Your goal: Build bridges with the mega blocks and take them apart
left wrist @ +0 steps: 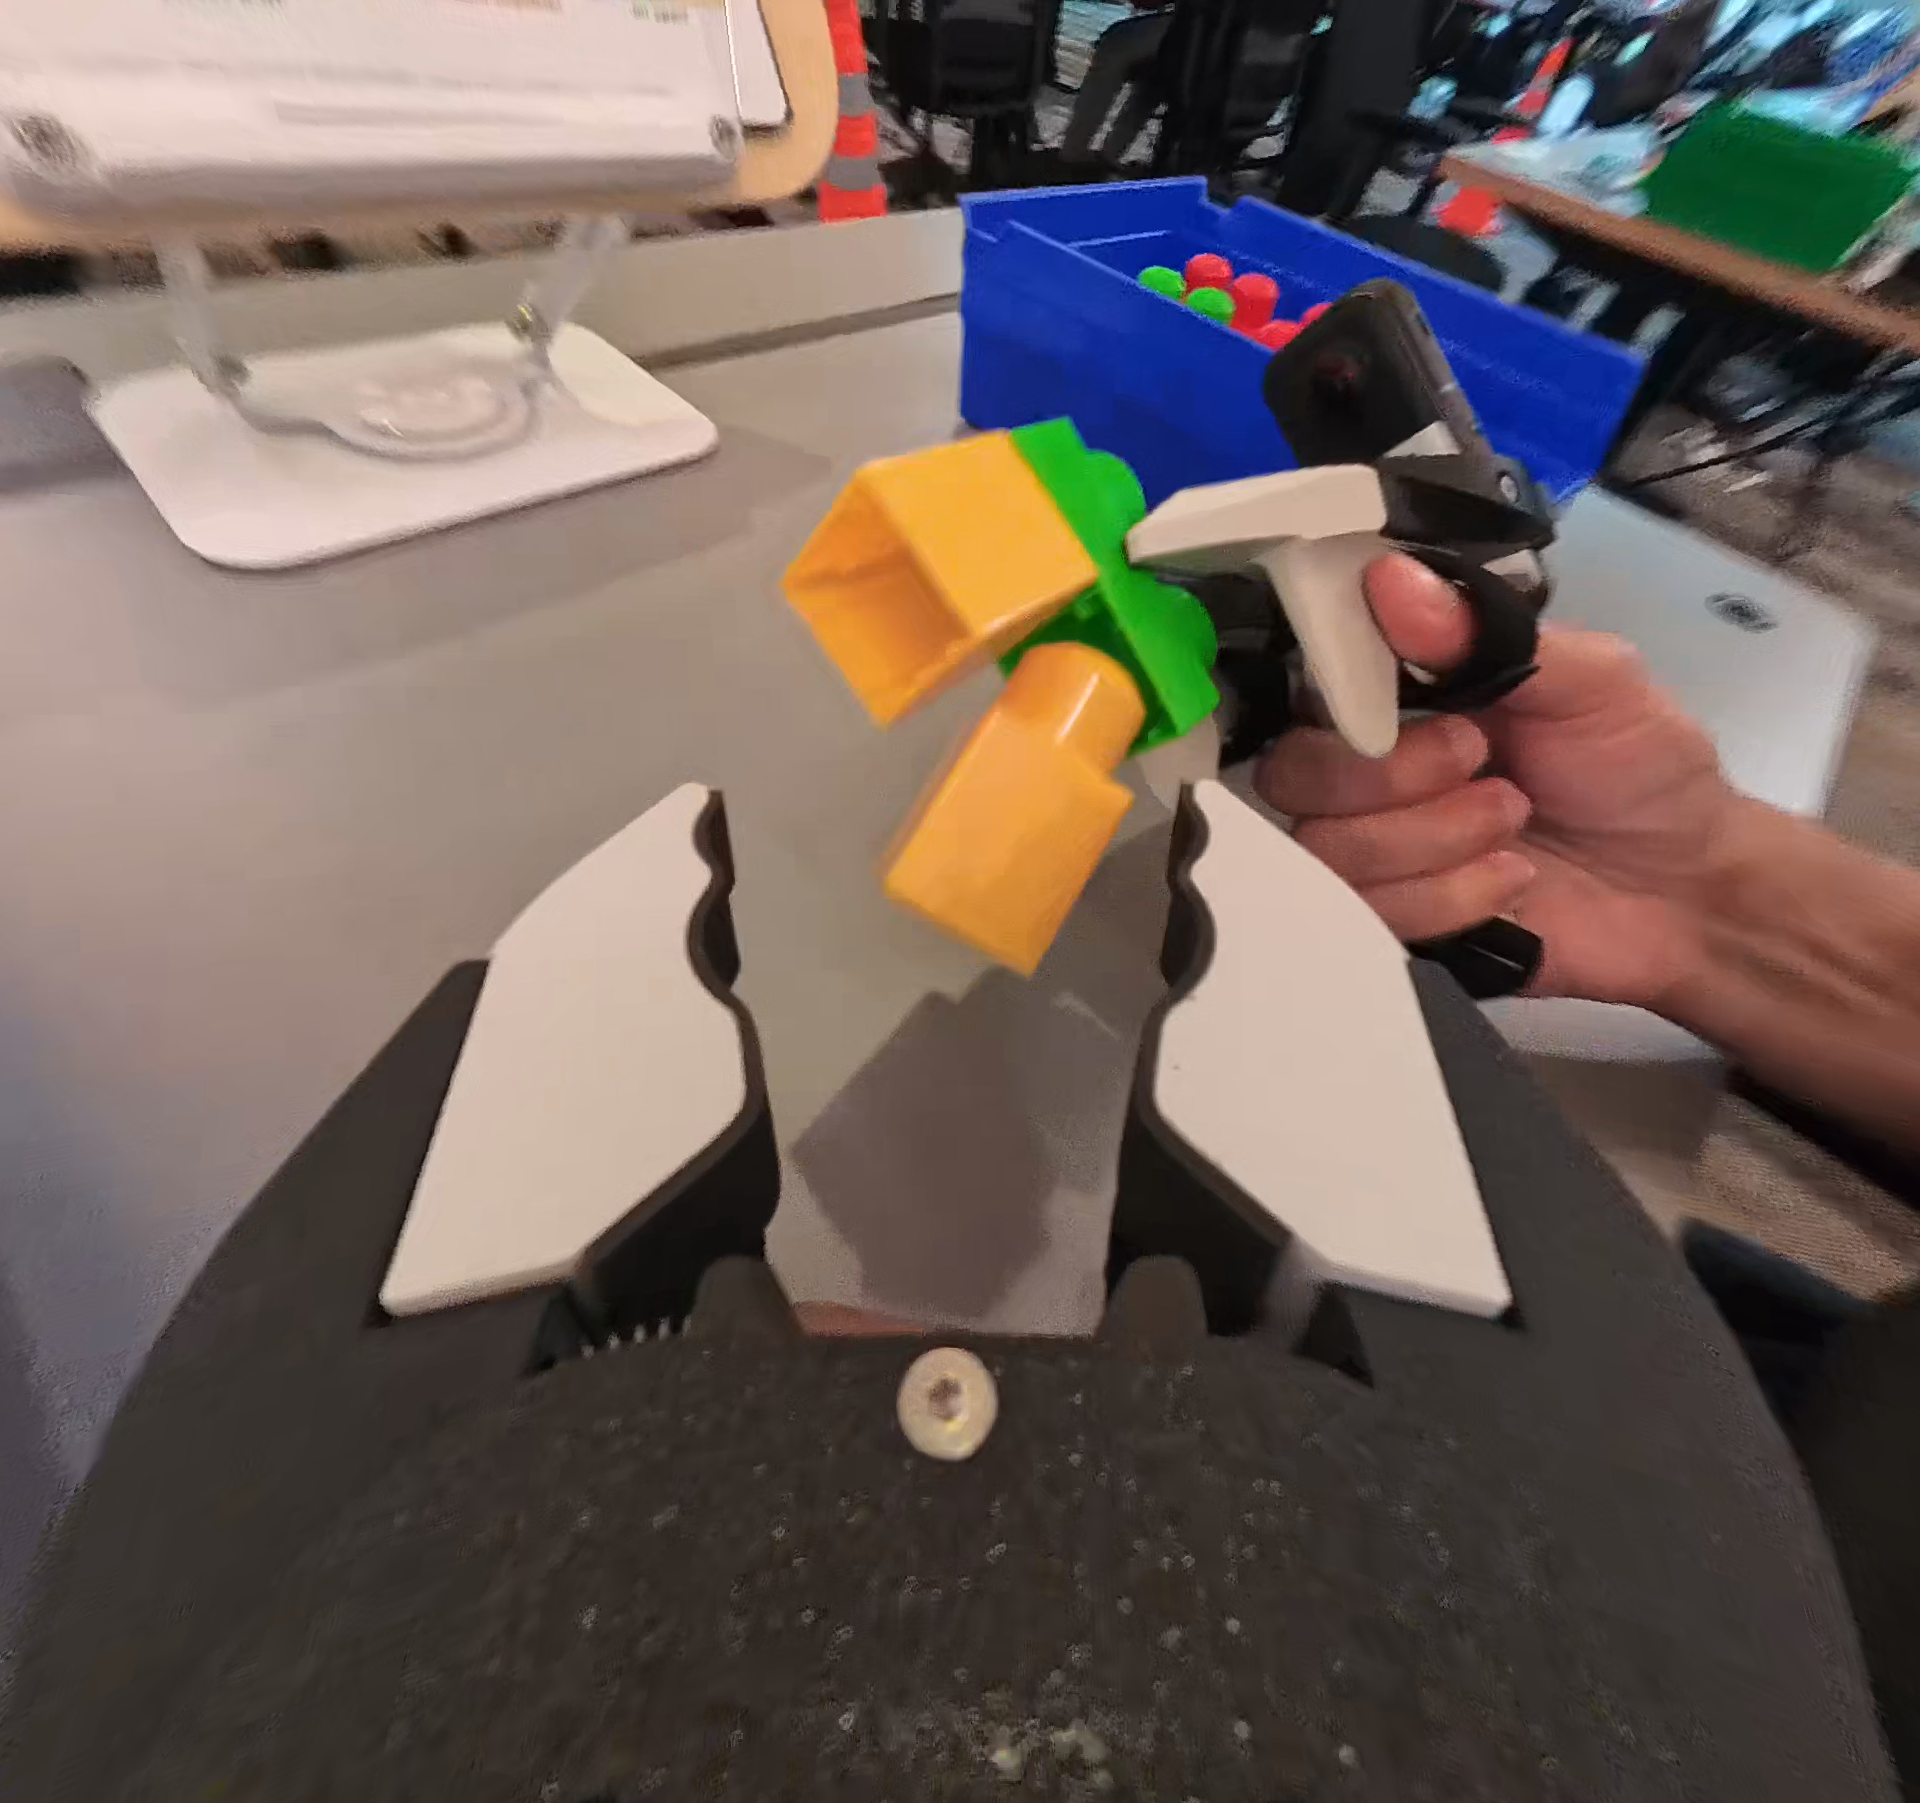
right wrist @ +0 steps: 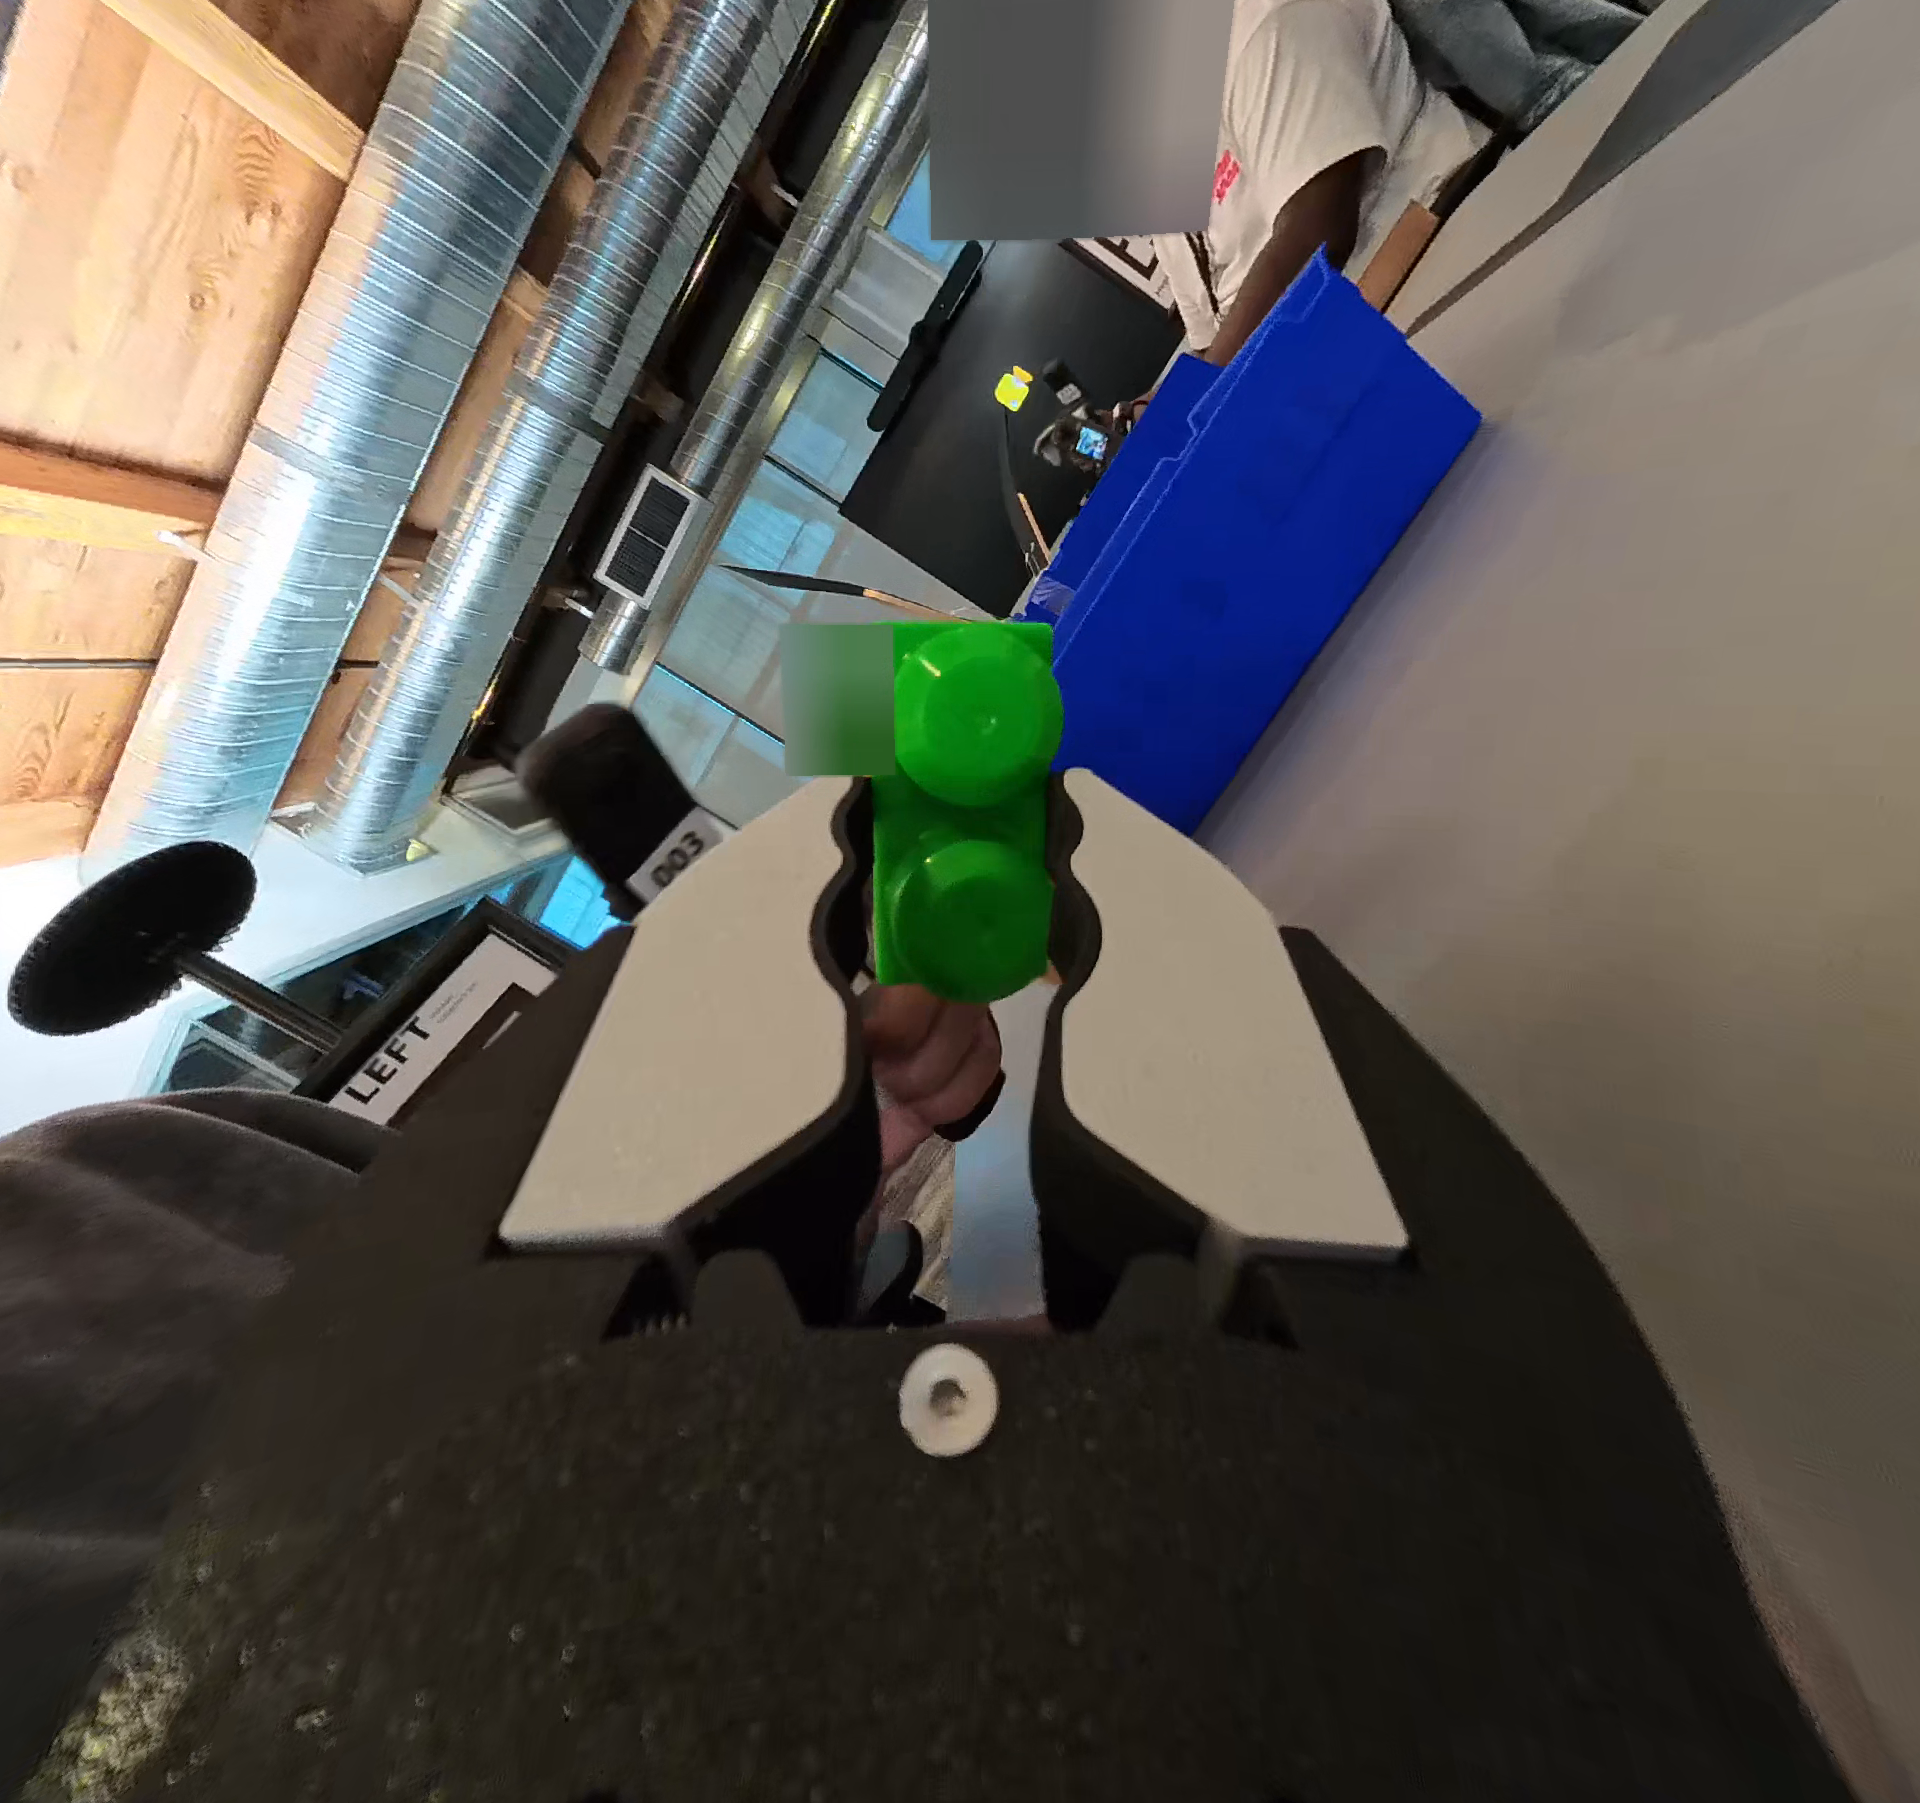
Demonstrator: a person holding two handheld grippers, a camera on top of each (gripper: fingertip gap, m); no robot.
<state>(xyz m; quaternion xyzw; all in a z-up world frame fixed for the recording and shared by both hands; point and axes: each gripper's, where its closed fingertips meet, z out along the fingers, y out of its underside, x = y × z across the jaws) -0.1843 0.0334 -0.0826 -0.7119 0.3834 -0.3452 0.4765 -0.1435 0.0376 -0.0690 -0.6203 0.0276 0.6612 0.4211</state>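
In the left wrist view my right gripper (left wrist: 1169, 647), held in a hand, is shut on a green block (left wrist: 1081, 496) and holds it in the air, tipped on its side. A yellow block (left wrist: 935, 569) is stuck to the green block, hollow side facing me. A second yellow block (left wrist: 1008, 839) hangs below it at an angle, its stud against the green block's underside. My left gripper (left wrist: 951, 797) is open and empty, just short of the lower yellow block. In the right wrist view my right gripper (right wrist: 956, 792) clamps the green block (right wrist: 971, 704) by its sides; the yellow blocks are hidden.
A blue bin (left wrist: 1091, 351) with red and green blocks (left wrist: 1226, 293) stands on the grey table (left wrist: 416, 766) behind the held blocks; it also shows in the right wrist view (right wrist: 1247, 558). A picture board on a white stand (left wrist: 405, 434) is at the back left. A person stands beyond the bin. About 6 cm separates my left fingertips from my right.
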